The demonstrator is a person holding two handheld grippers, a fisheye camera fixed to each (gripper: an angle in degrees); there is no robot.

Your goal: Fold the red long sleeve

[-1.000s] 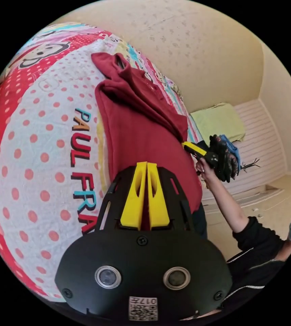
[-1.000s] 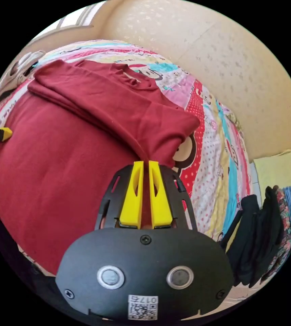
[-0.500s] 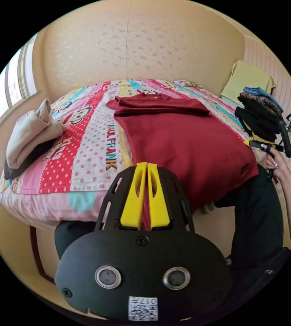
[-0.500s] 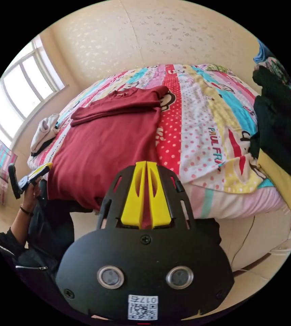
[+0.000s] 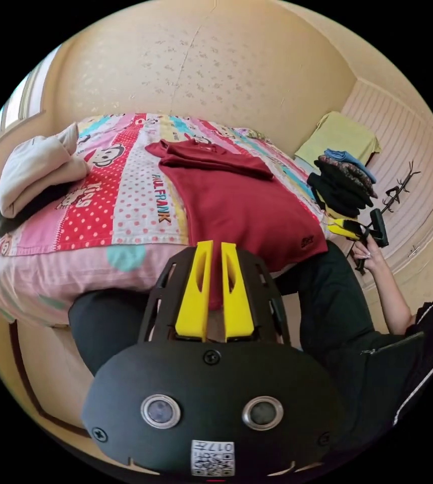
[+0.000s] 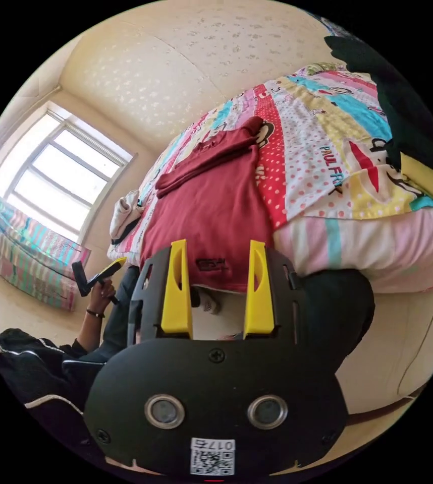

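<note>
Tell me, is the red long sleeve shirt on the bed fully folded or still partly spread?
Partly spread. On the red long sleeve shirt the sleeves lie folded across the top, while the body lies flat, its hem hanging over the bed's edge.

The red shirt [image 5: 236, 201] covers the middle of the bed [image 5: 125, 212] and hangs over its near edge. Open quilt lies on either side of it. A folded beige bundle [image 5: 35, 171] blocks one far corner, and a stack of dark clothes [image 5: 340, 186] crowds the other side. The person's legs [image 5: 337, 302] stand against the near edge.
</note>
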